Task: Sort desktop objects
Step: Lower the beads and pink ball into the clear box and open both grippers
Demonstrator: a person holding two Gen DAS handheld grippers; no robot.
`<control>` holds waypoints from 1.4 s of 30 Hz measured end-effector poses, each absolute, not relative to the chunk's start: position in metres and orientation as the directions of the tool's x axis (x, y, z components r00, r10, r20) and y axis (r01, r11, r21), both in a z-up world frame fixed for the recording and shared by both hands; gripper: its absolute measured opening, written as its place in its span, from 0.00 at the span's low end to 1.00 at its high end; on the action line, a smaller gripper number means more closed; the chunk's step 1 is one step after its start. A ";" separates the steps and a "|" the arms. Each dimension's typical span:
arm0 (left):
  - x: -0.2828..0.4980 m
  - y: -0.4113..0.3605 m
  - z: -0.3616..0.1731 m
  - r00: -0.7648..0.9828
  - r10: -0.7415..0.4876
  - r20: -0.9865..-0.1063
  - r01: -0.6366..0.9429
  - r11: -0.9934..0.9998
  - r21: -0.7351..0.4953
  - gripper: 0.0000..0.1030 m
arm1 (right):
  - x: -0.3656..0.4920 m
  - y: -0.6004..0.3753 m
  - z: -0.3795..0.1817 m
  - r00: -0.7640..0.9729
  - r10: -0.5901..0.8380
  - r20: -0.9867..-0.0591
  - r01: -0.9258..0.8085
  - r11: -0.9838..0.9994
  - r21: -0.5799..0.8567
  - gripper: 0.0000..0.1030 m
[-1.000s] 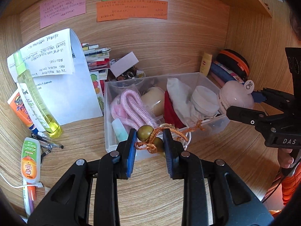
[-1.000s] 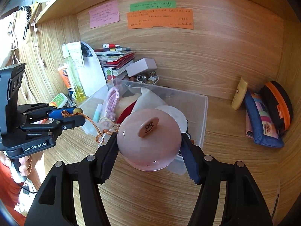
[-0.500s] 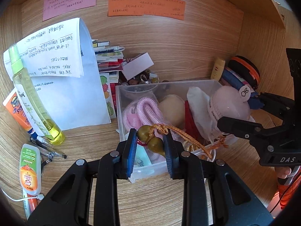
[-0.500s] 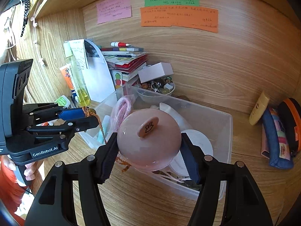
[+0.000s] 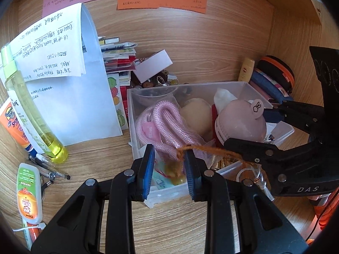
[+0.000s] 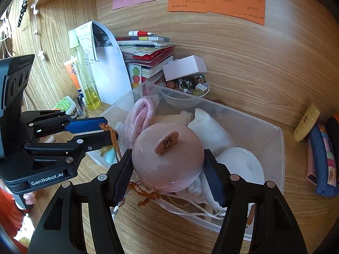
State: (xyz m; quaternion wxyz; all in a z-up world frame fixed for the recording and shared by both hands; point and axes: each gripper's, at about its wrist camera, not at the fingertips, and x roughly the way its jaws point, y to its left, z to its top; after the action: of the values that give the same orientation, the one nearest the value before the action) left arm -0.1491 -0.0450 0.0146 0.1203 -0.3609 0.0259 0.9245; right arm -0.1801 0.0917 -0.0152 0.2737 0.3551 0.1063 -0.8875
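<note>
Right wrist: pink jar (image 6: 167, 158) over bin rim (image 6: 281, 148)

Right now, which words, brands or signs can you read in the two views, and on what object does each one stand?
"GenRobot.AI": on the left gripper.
"DAS": on the right gripper body.
"BANANA BOAT", "SPORT": on the orange tube.
"SENS", partly readable: on the tag of the pink rope.
Victory-hand sign: on the tab of the pink jar.
Handwriting on the sticky notes and white sheet: too small to read.
</note>
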 end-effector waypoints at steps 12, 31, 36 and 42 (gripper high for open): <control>-0.143 -0.044 0.017 -0.694 0.201 -0.691 -0.246 -0.969 -0.035 0.38 | -0.177 0.094 -0.015 -0.600 -0.391 -0.698 0.558 -0.829 -0.016 0.60; -0.102 -0.045 0.036 -0.738 0.146 -0.658 -0.188 -0.982 -0.006 0.62 | -0.134 0.131 0.009 -0.689 -0.377 -0.619 0.501 -0.865 -0.032 0.77; -0.090 -0.042 0.047 -0.769 0.146 -0.622 -0.163 -0.986 -0.030 0.78 | -0.121 0.151 0.015 -0.713 -0.359 -0.602 0.467 -0.884 -0.025 0.77; -0.076 -0.033 0.059 -0.813 0.127 -0.567 -0.129 -0.991 -0.037 0.91 | -0.108 0.173 0.016 -0.729 -0.333 -0.598 0.420 -0.908 -0.006 0.83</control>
State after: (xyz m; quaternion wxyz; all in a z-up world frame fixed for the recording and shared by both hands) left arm -0.0762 -0.0330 0.0591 0.0673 -0.2979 0.0016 0.9522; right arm -0.1081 0.1732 0.0155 0.2031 0.3073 0.0707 -0.9270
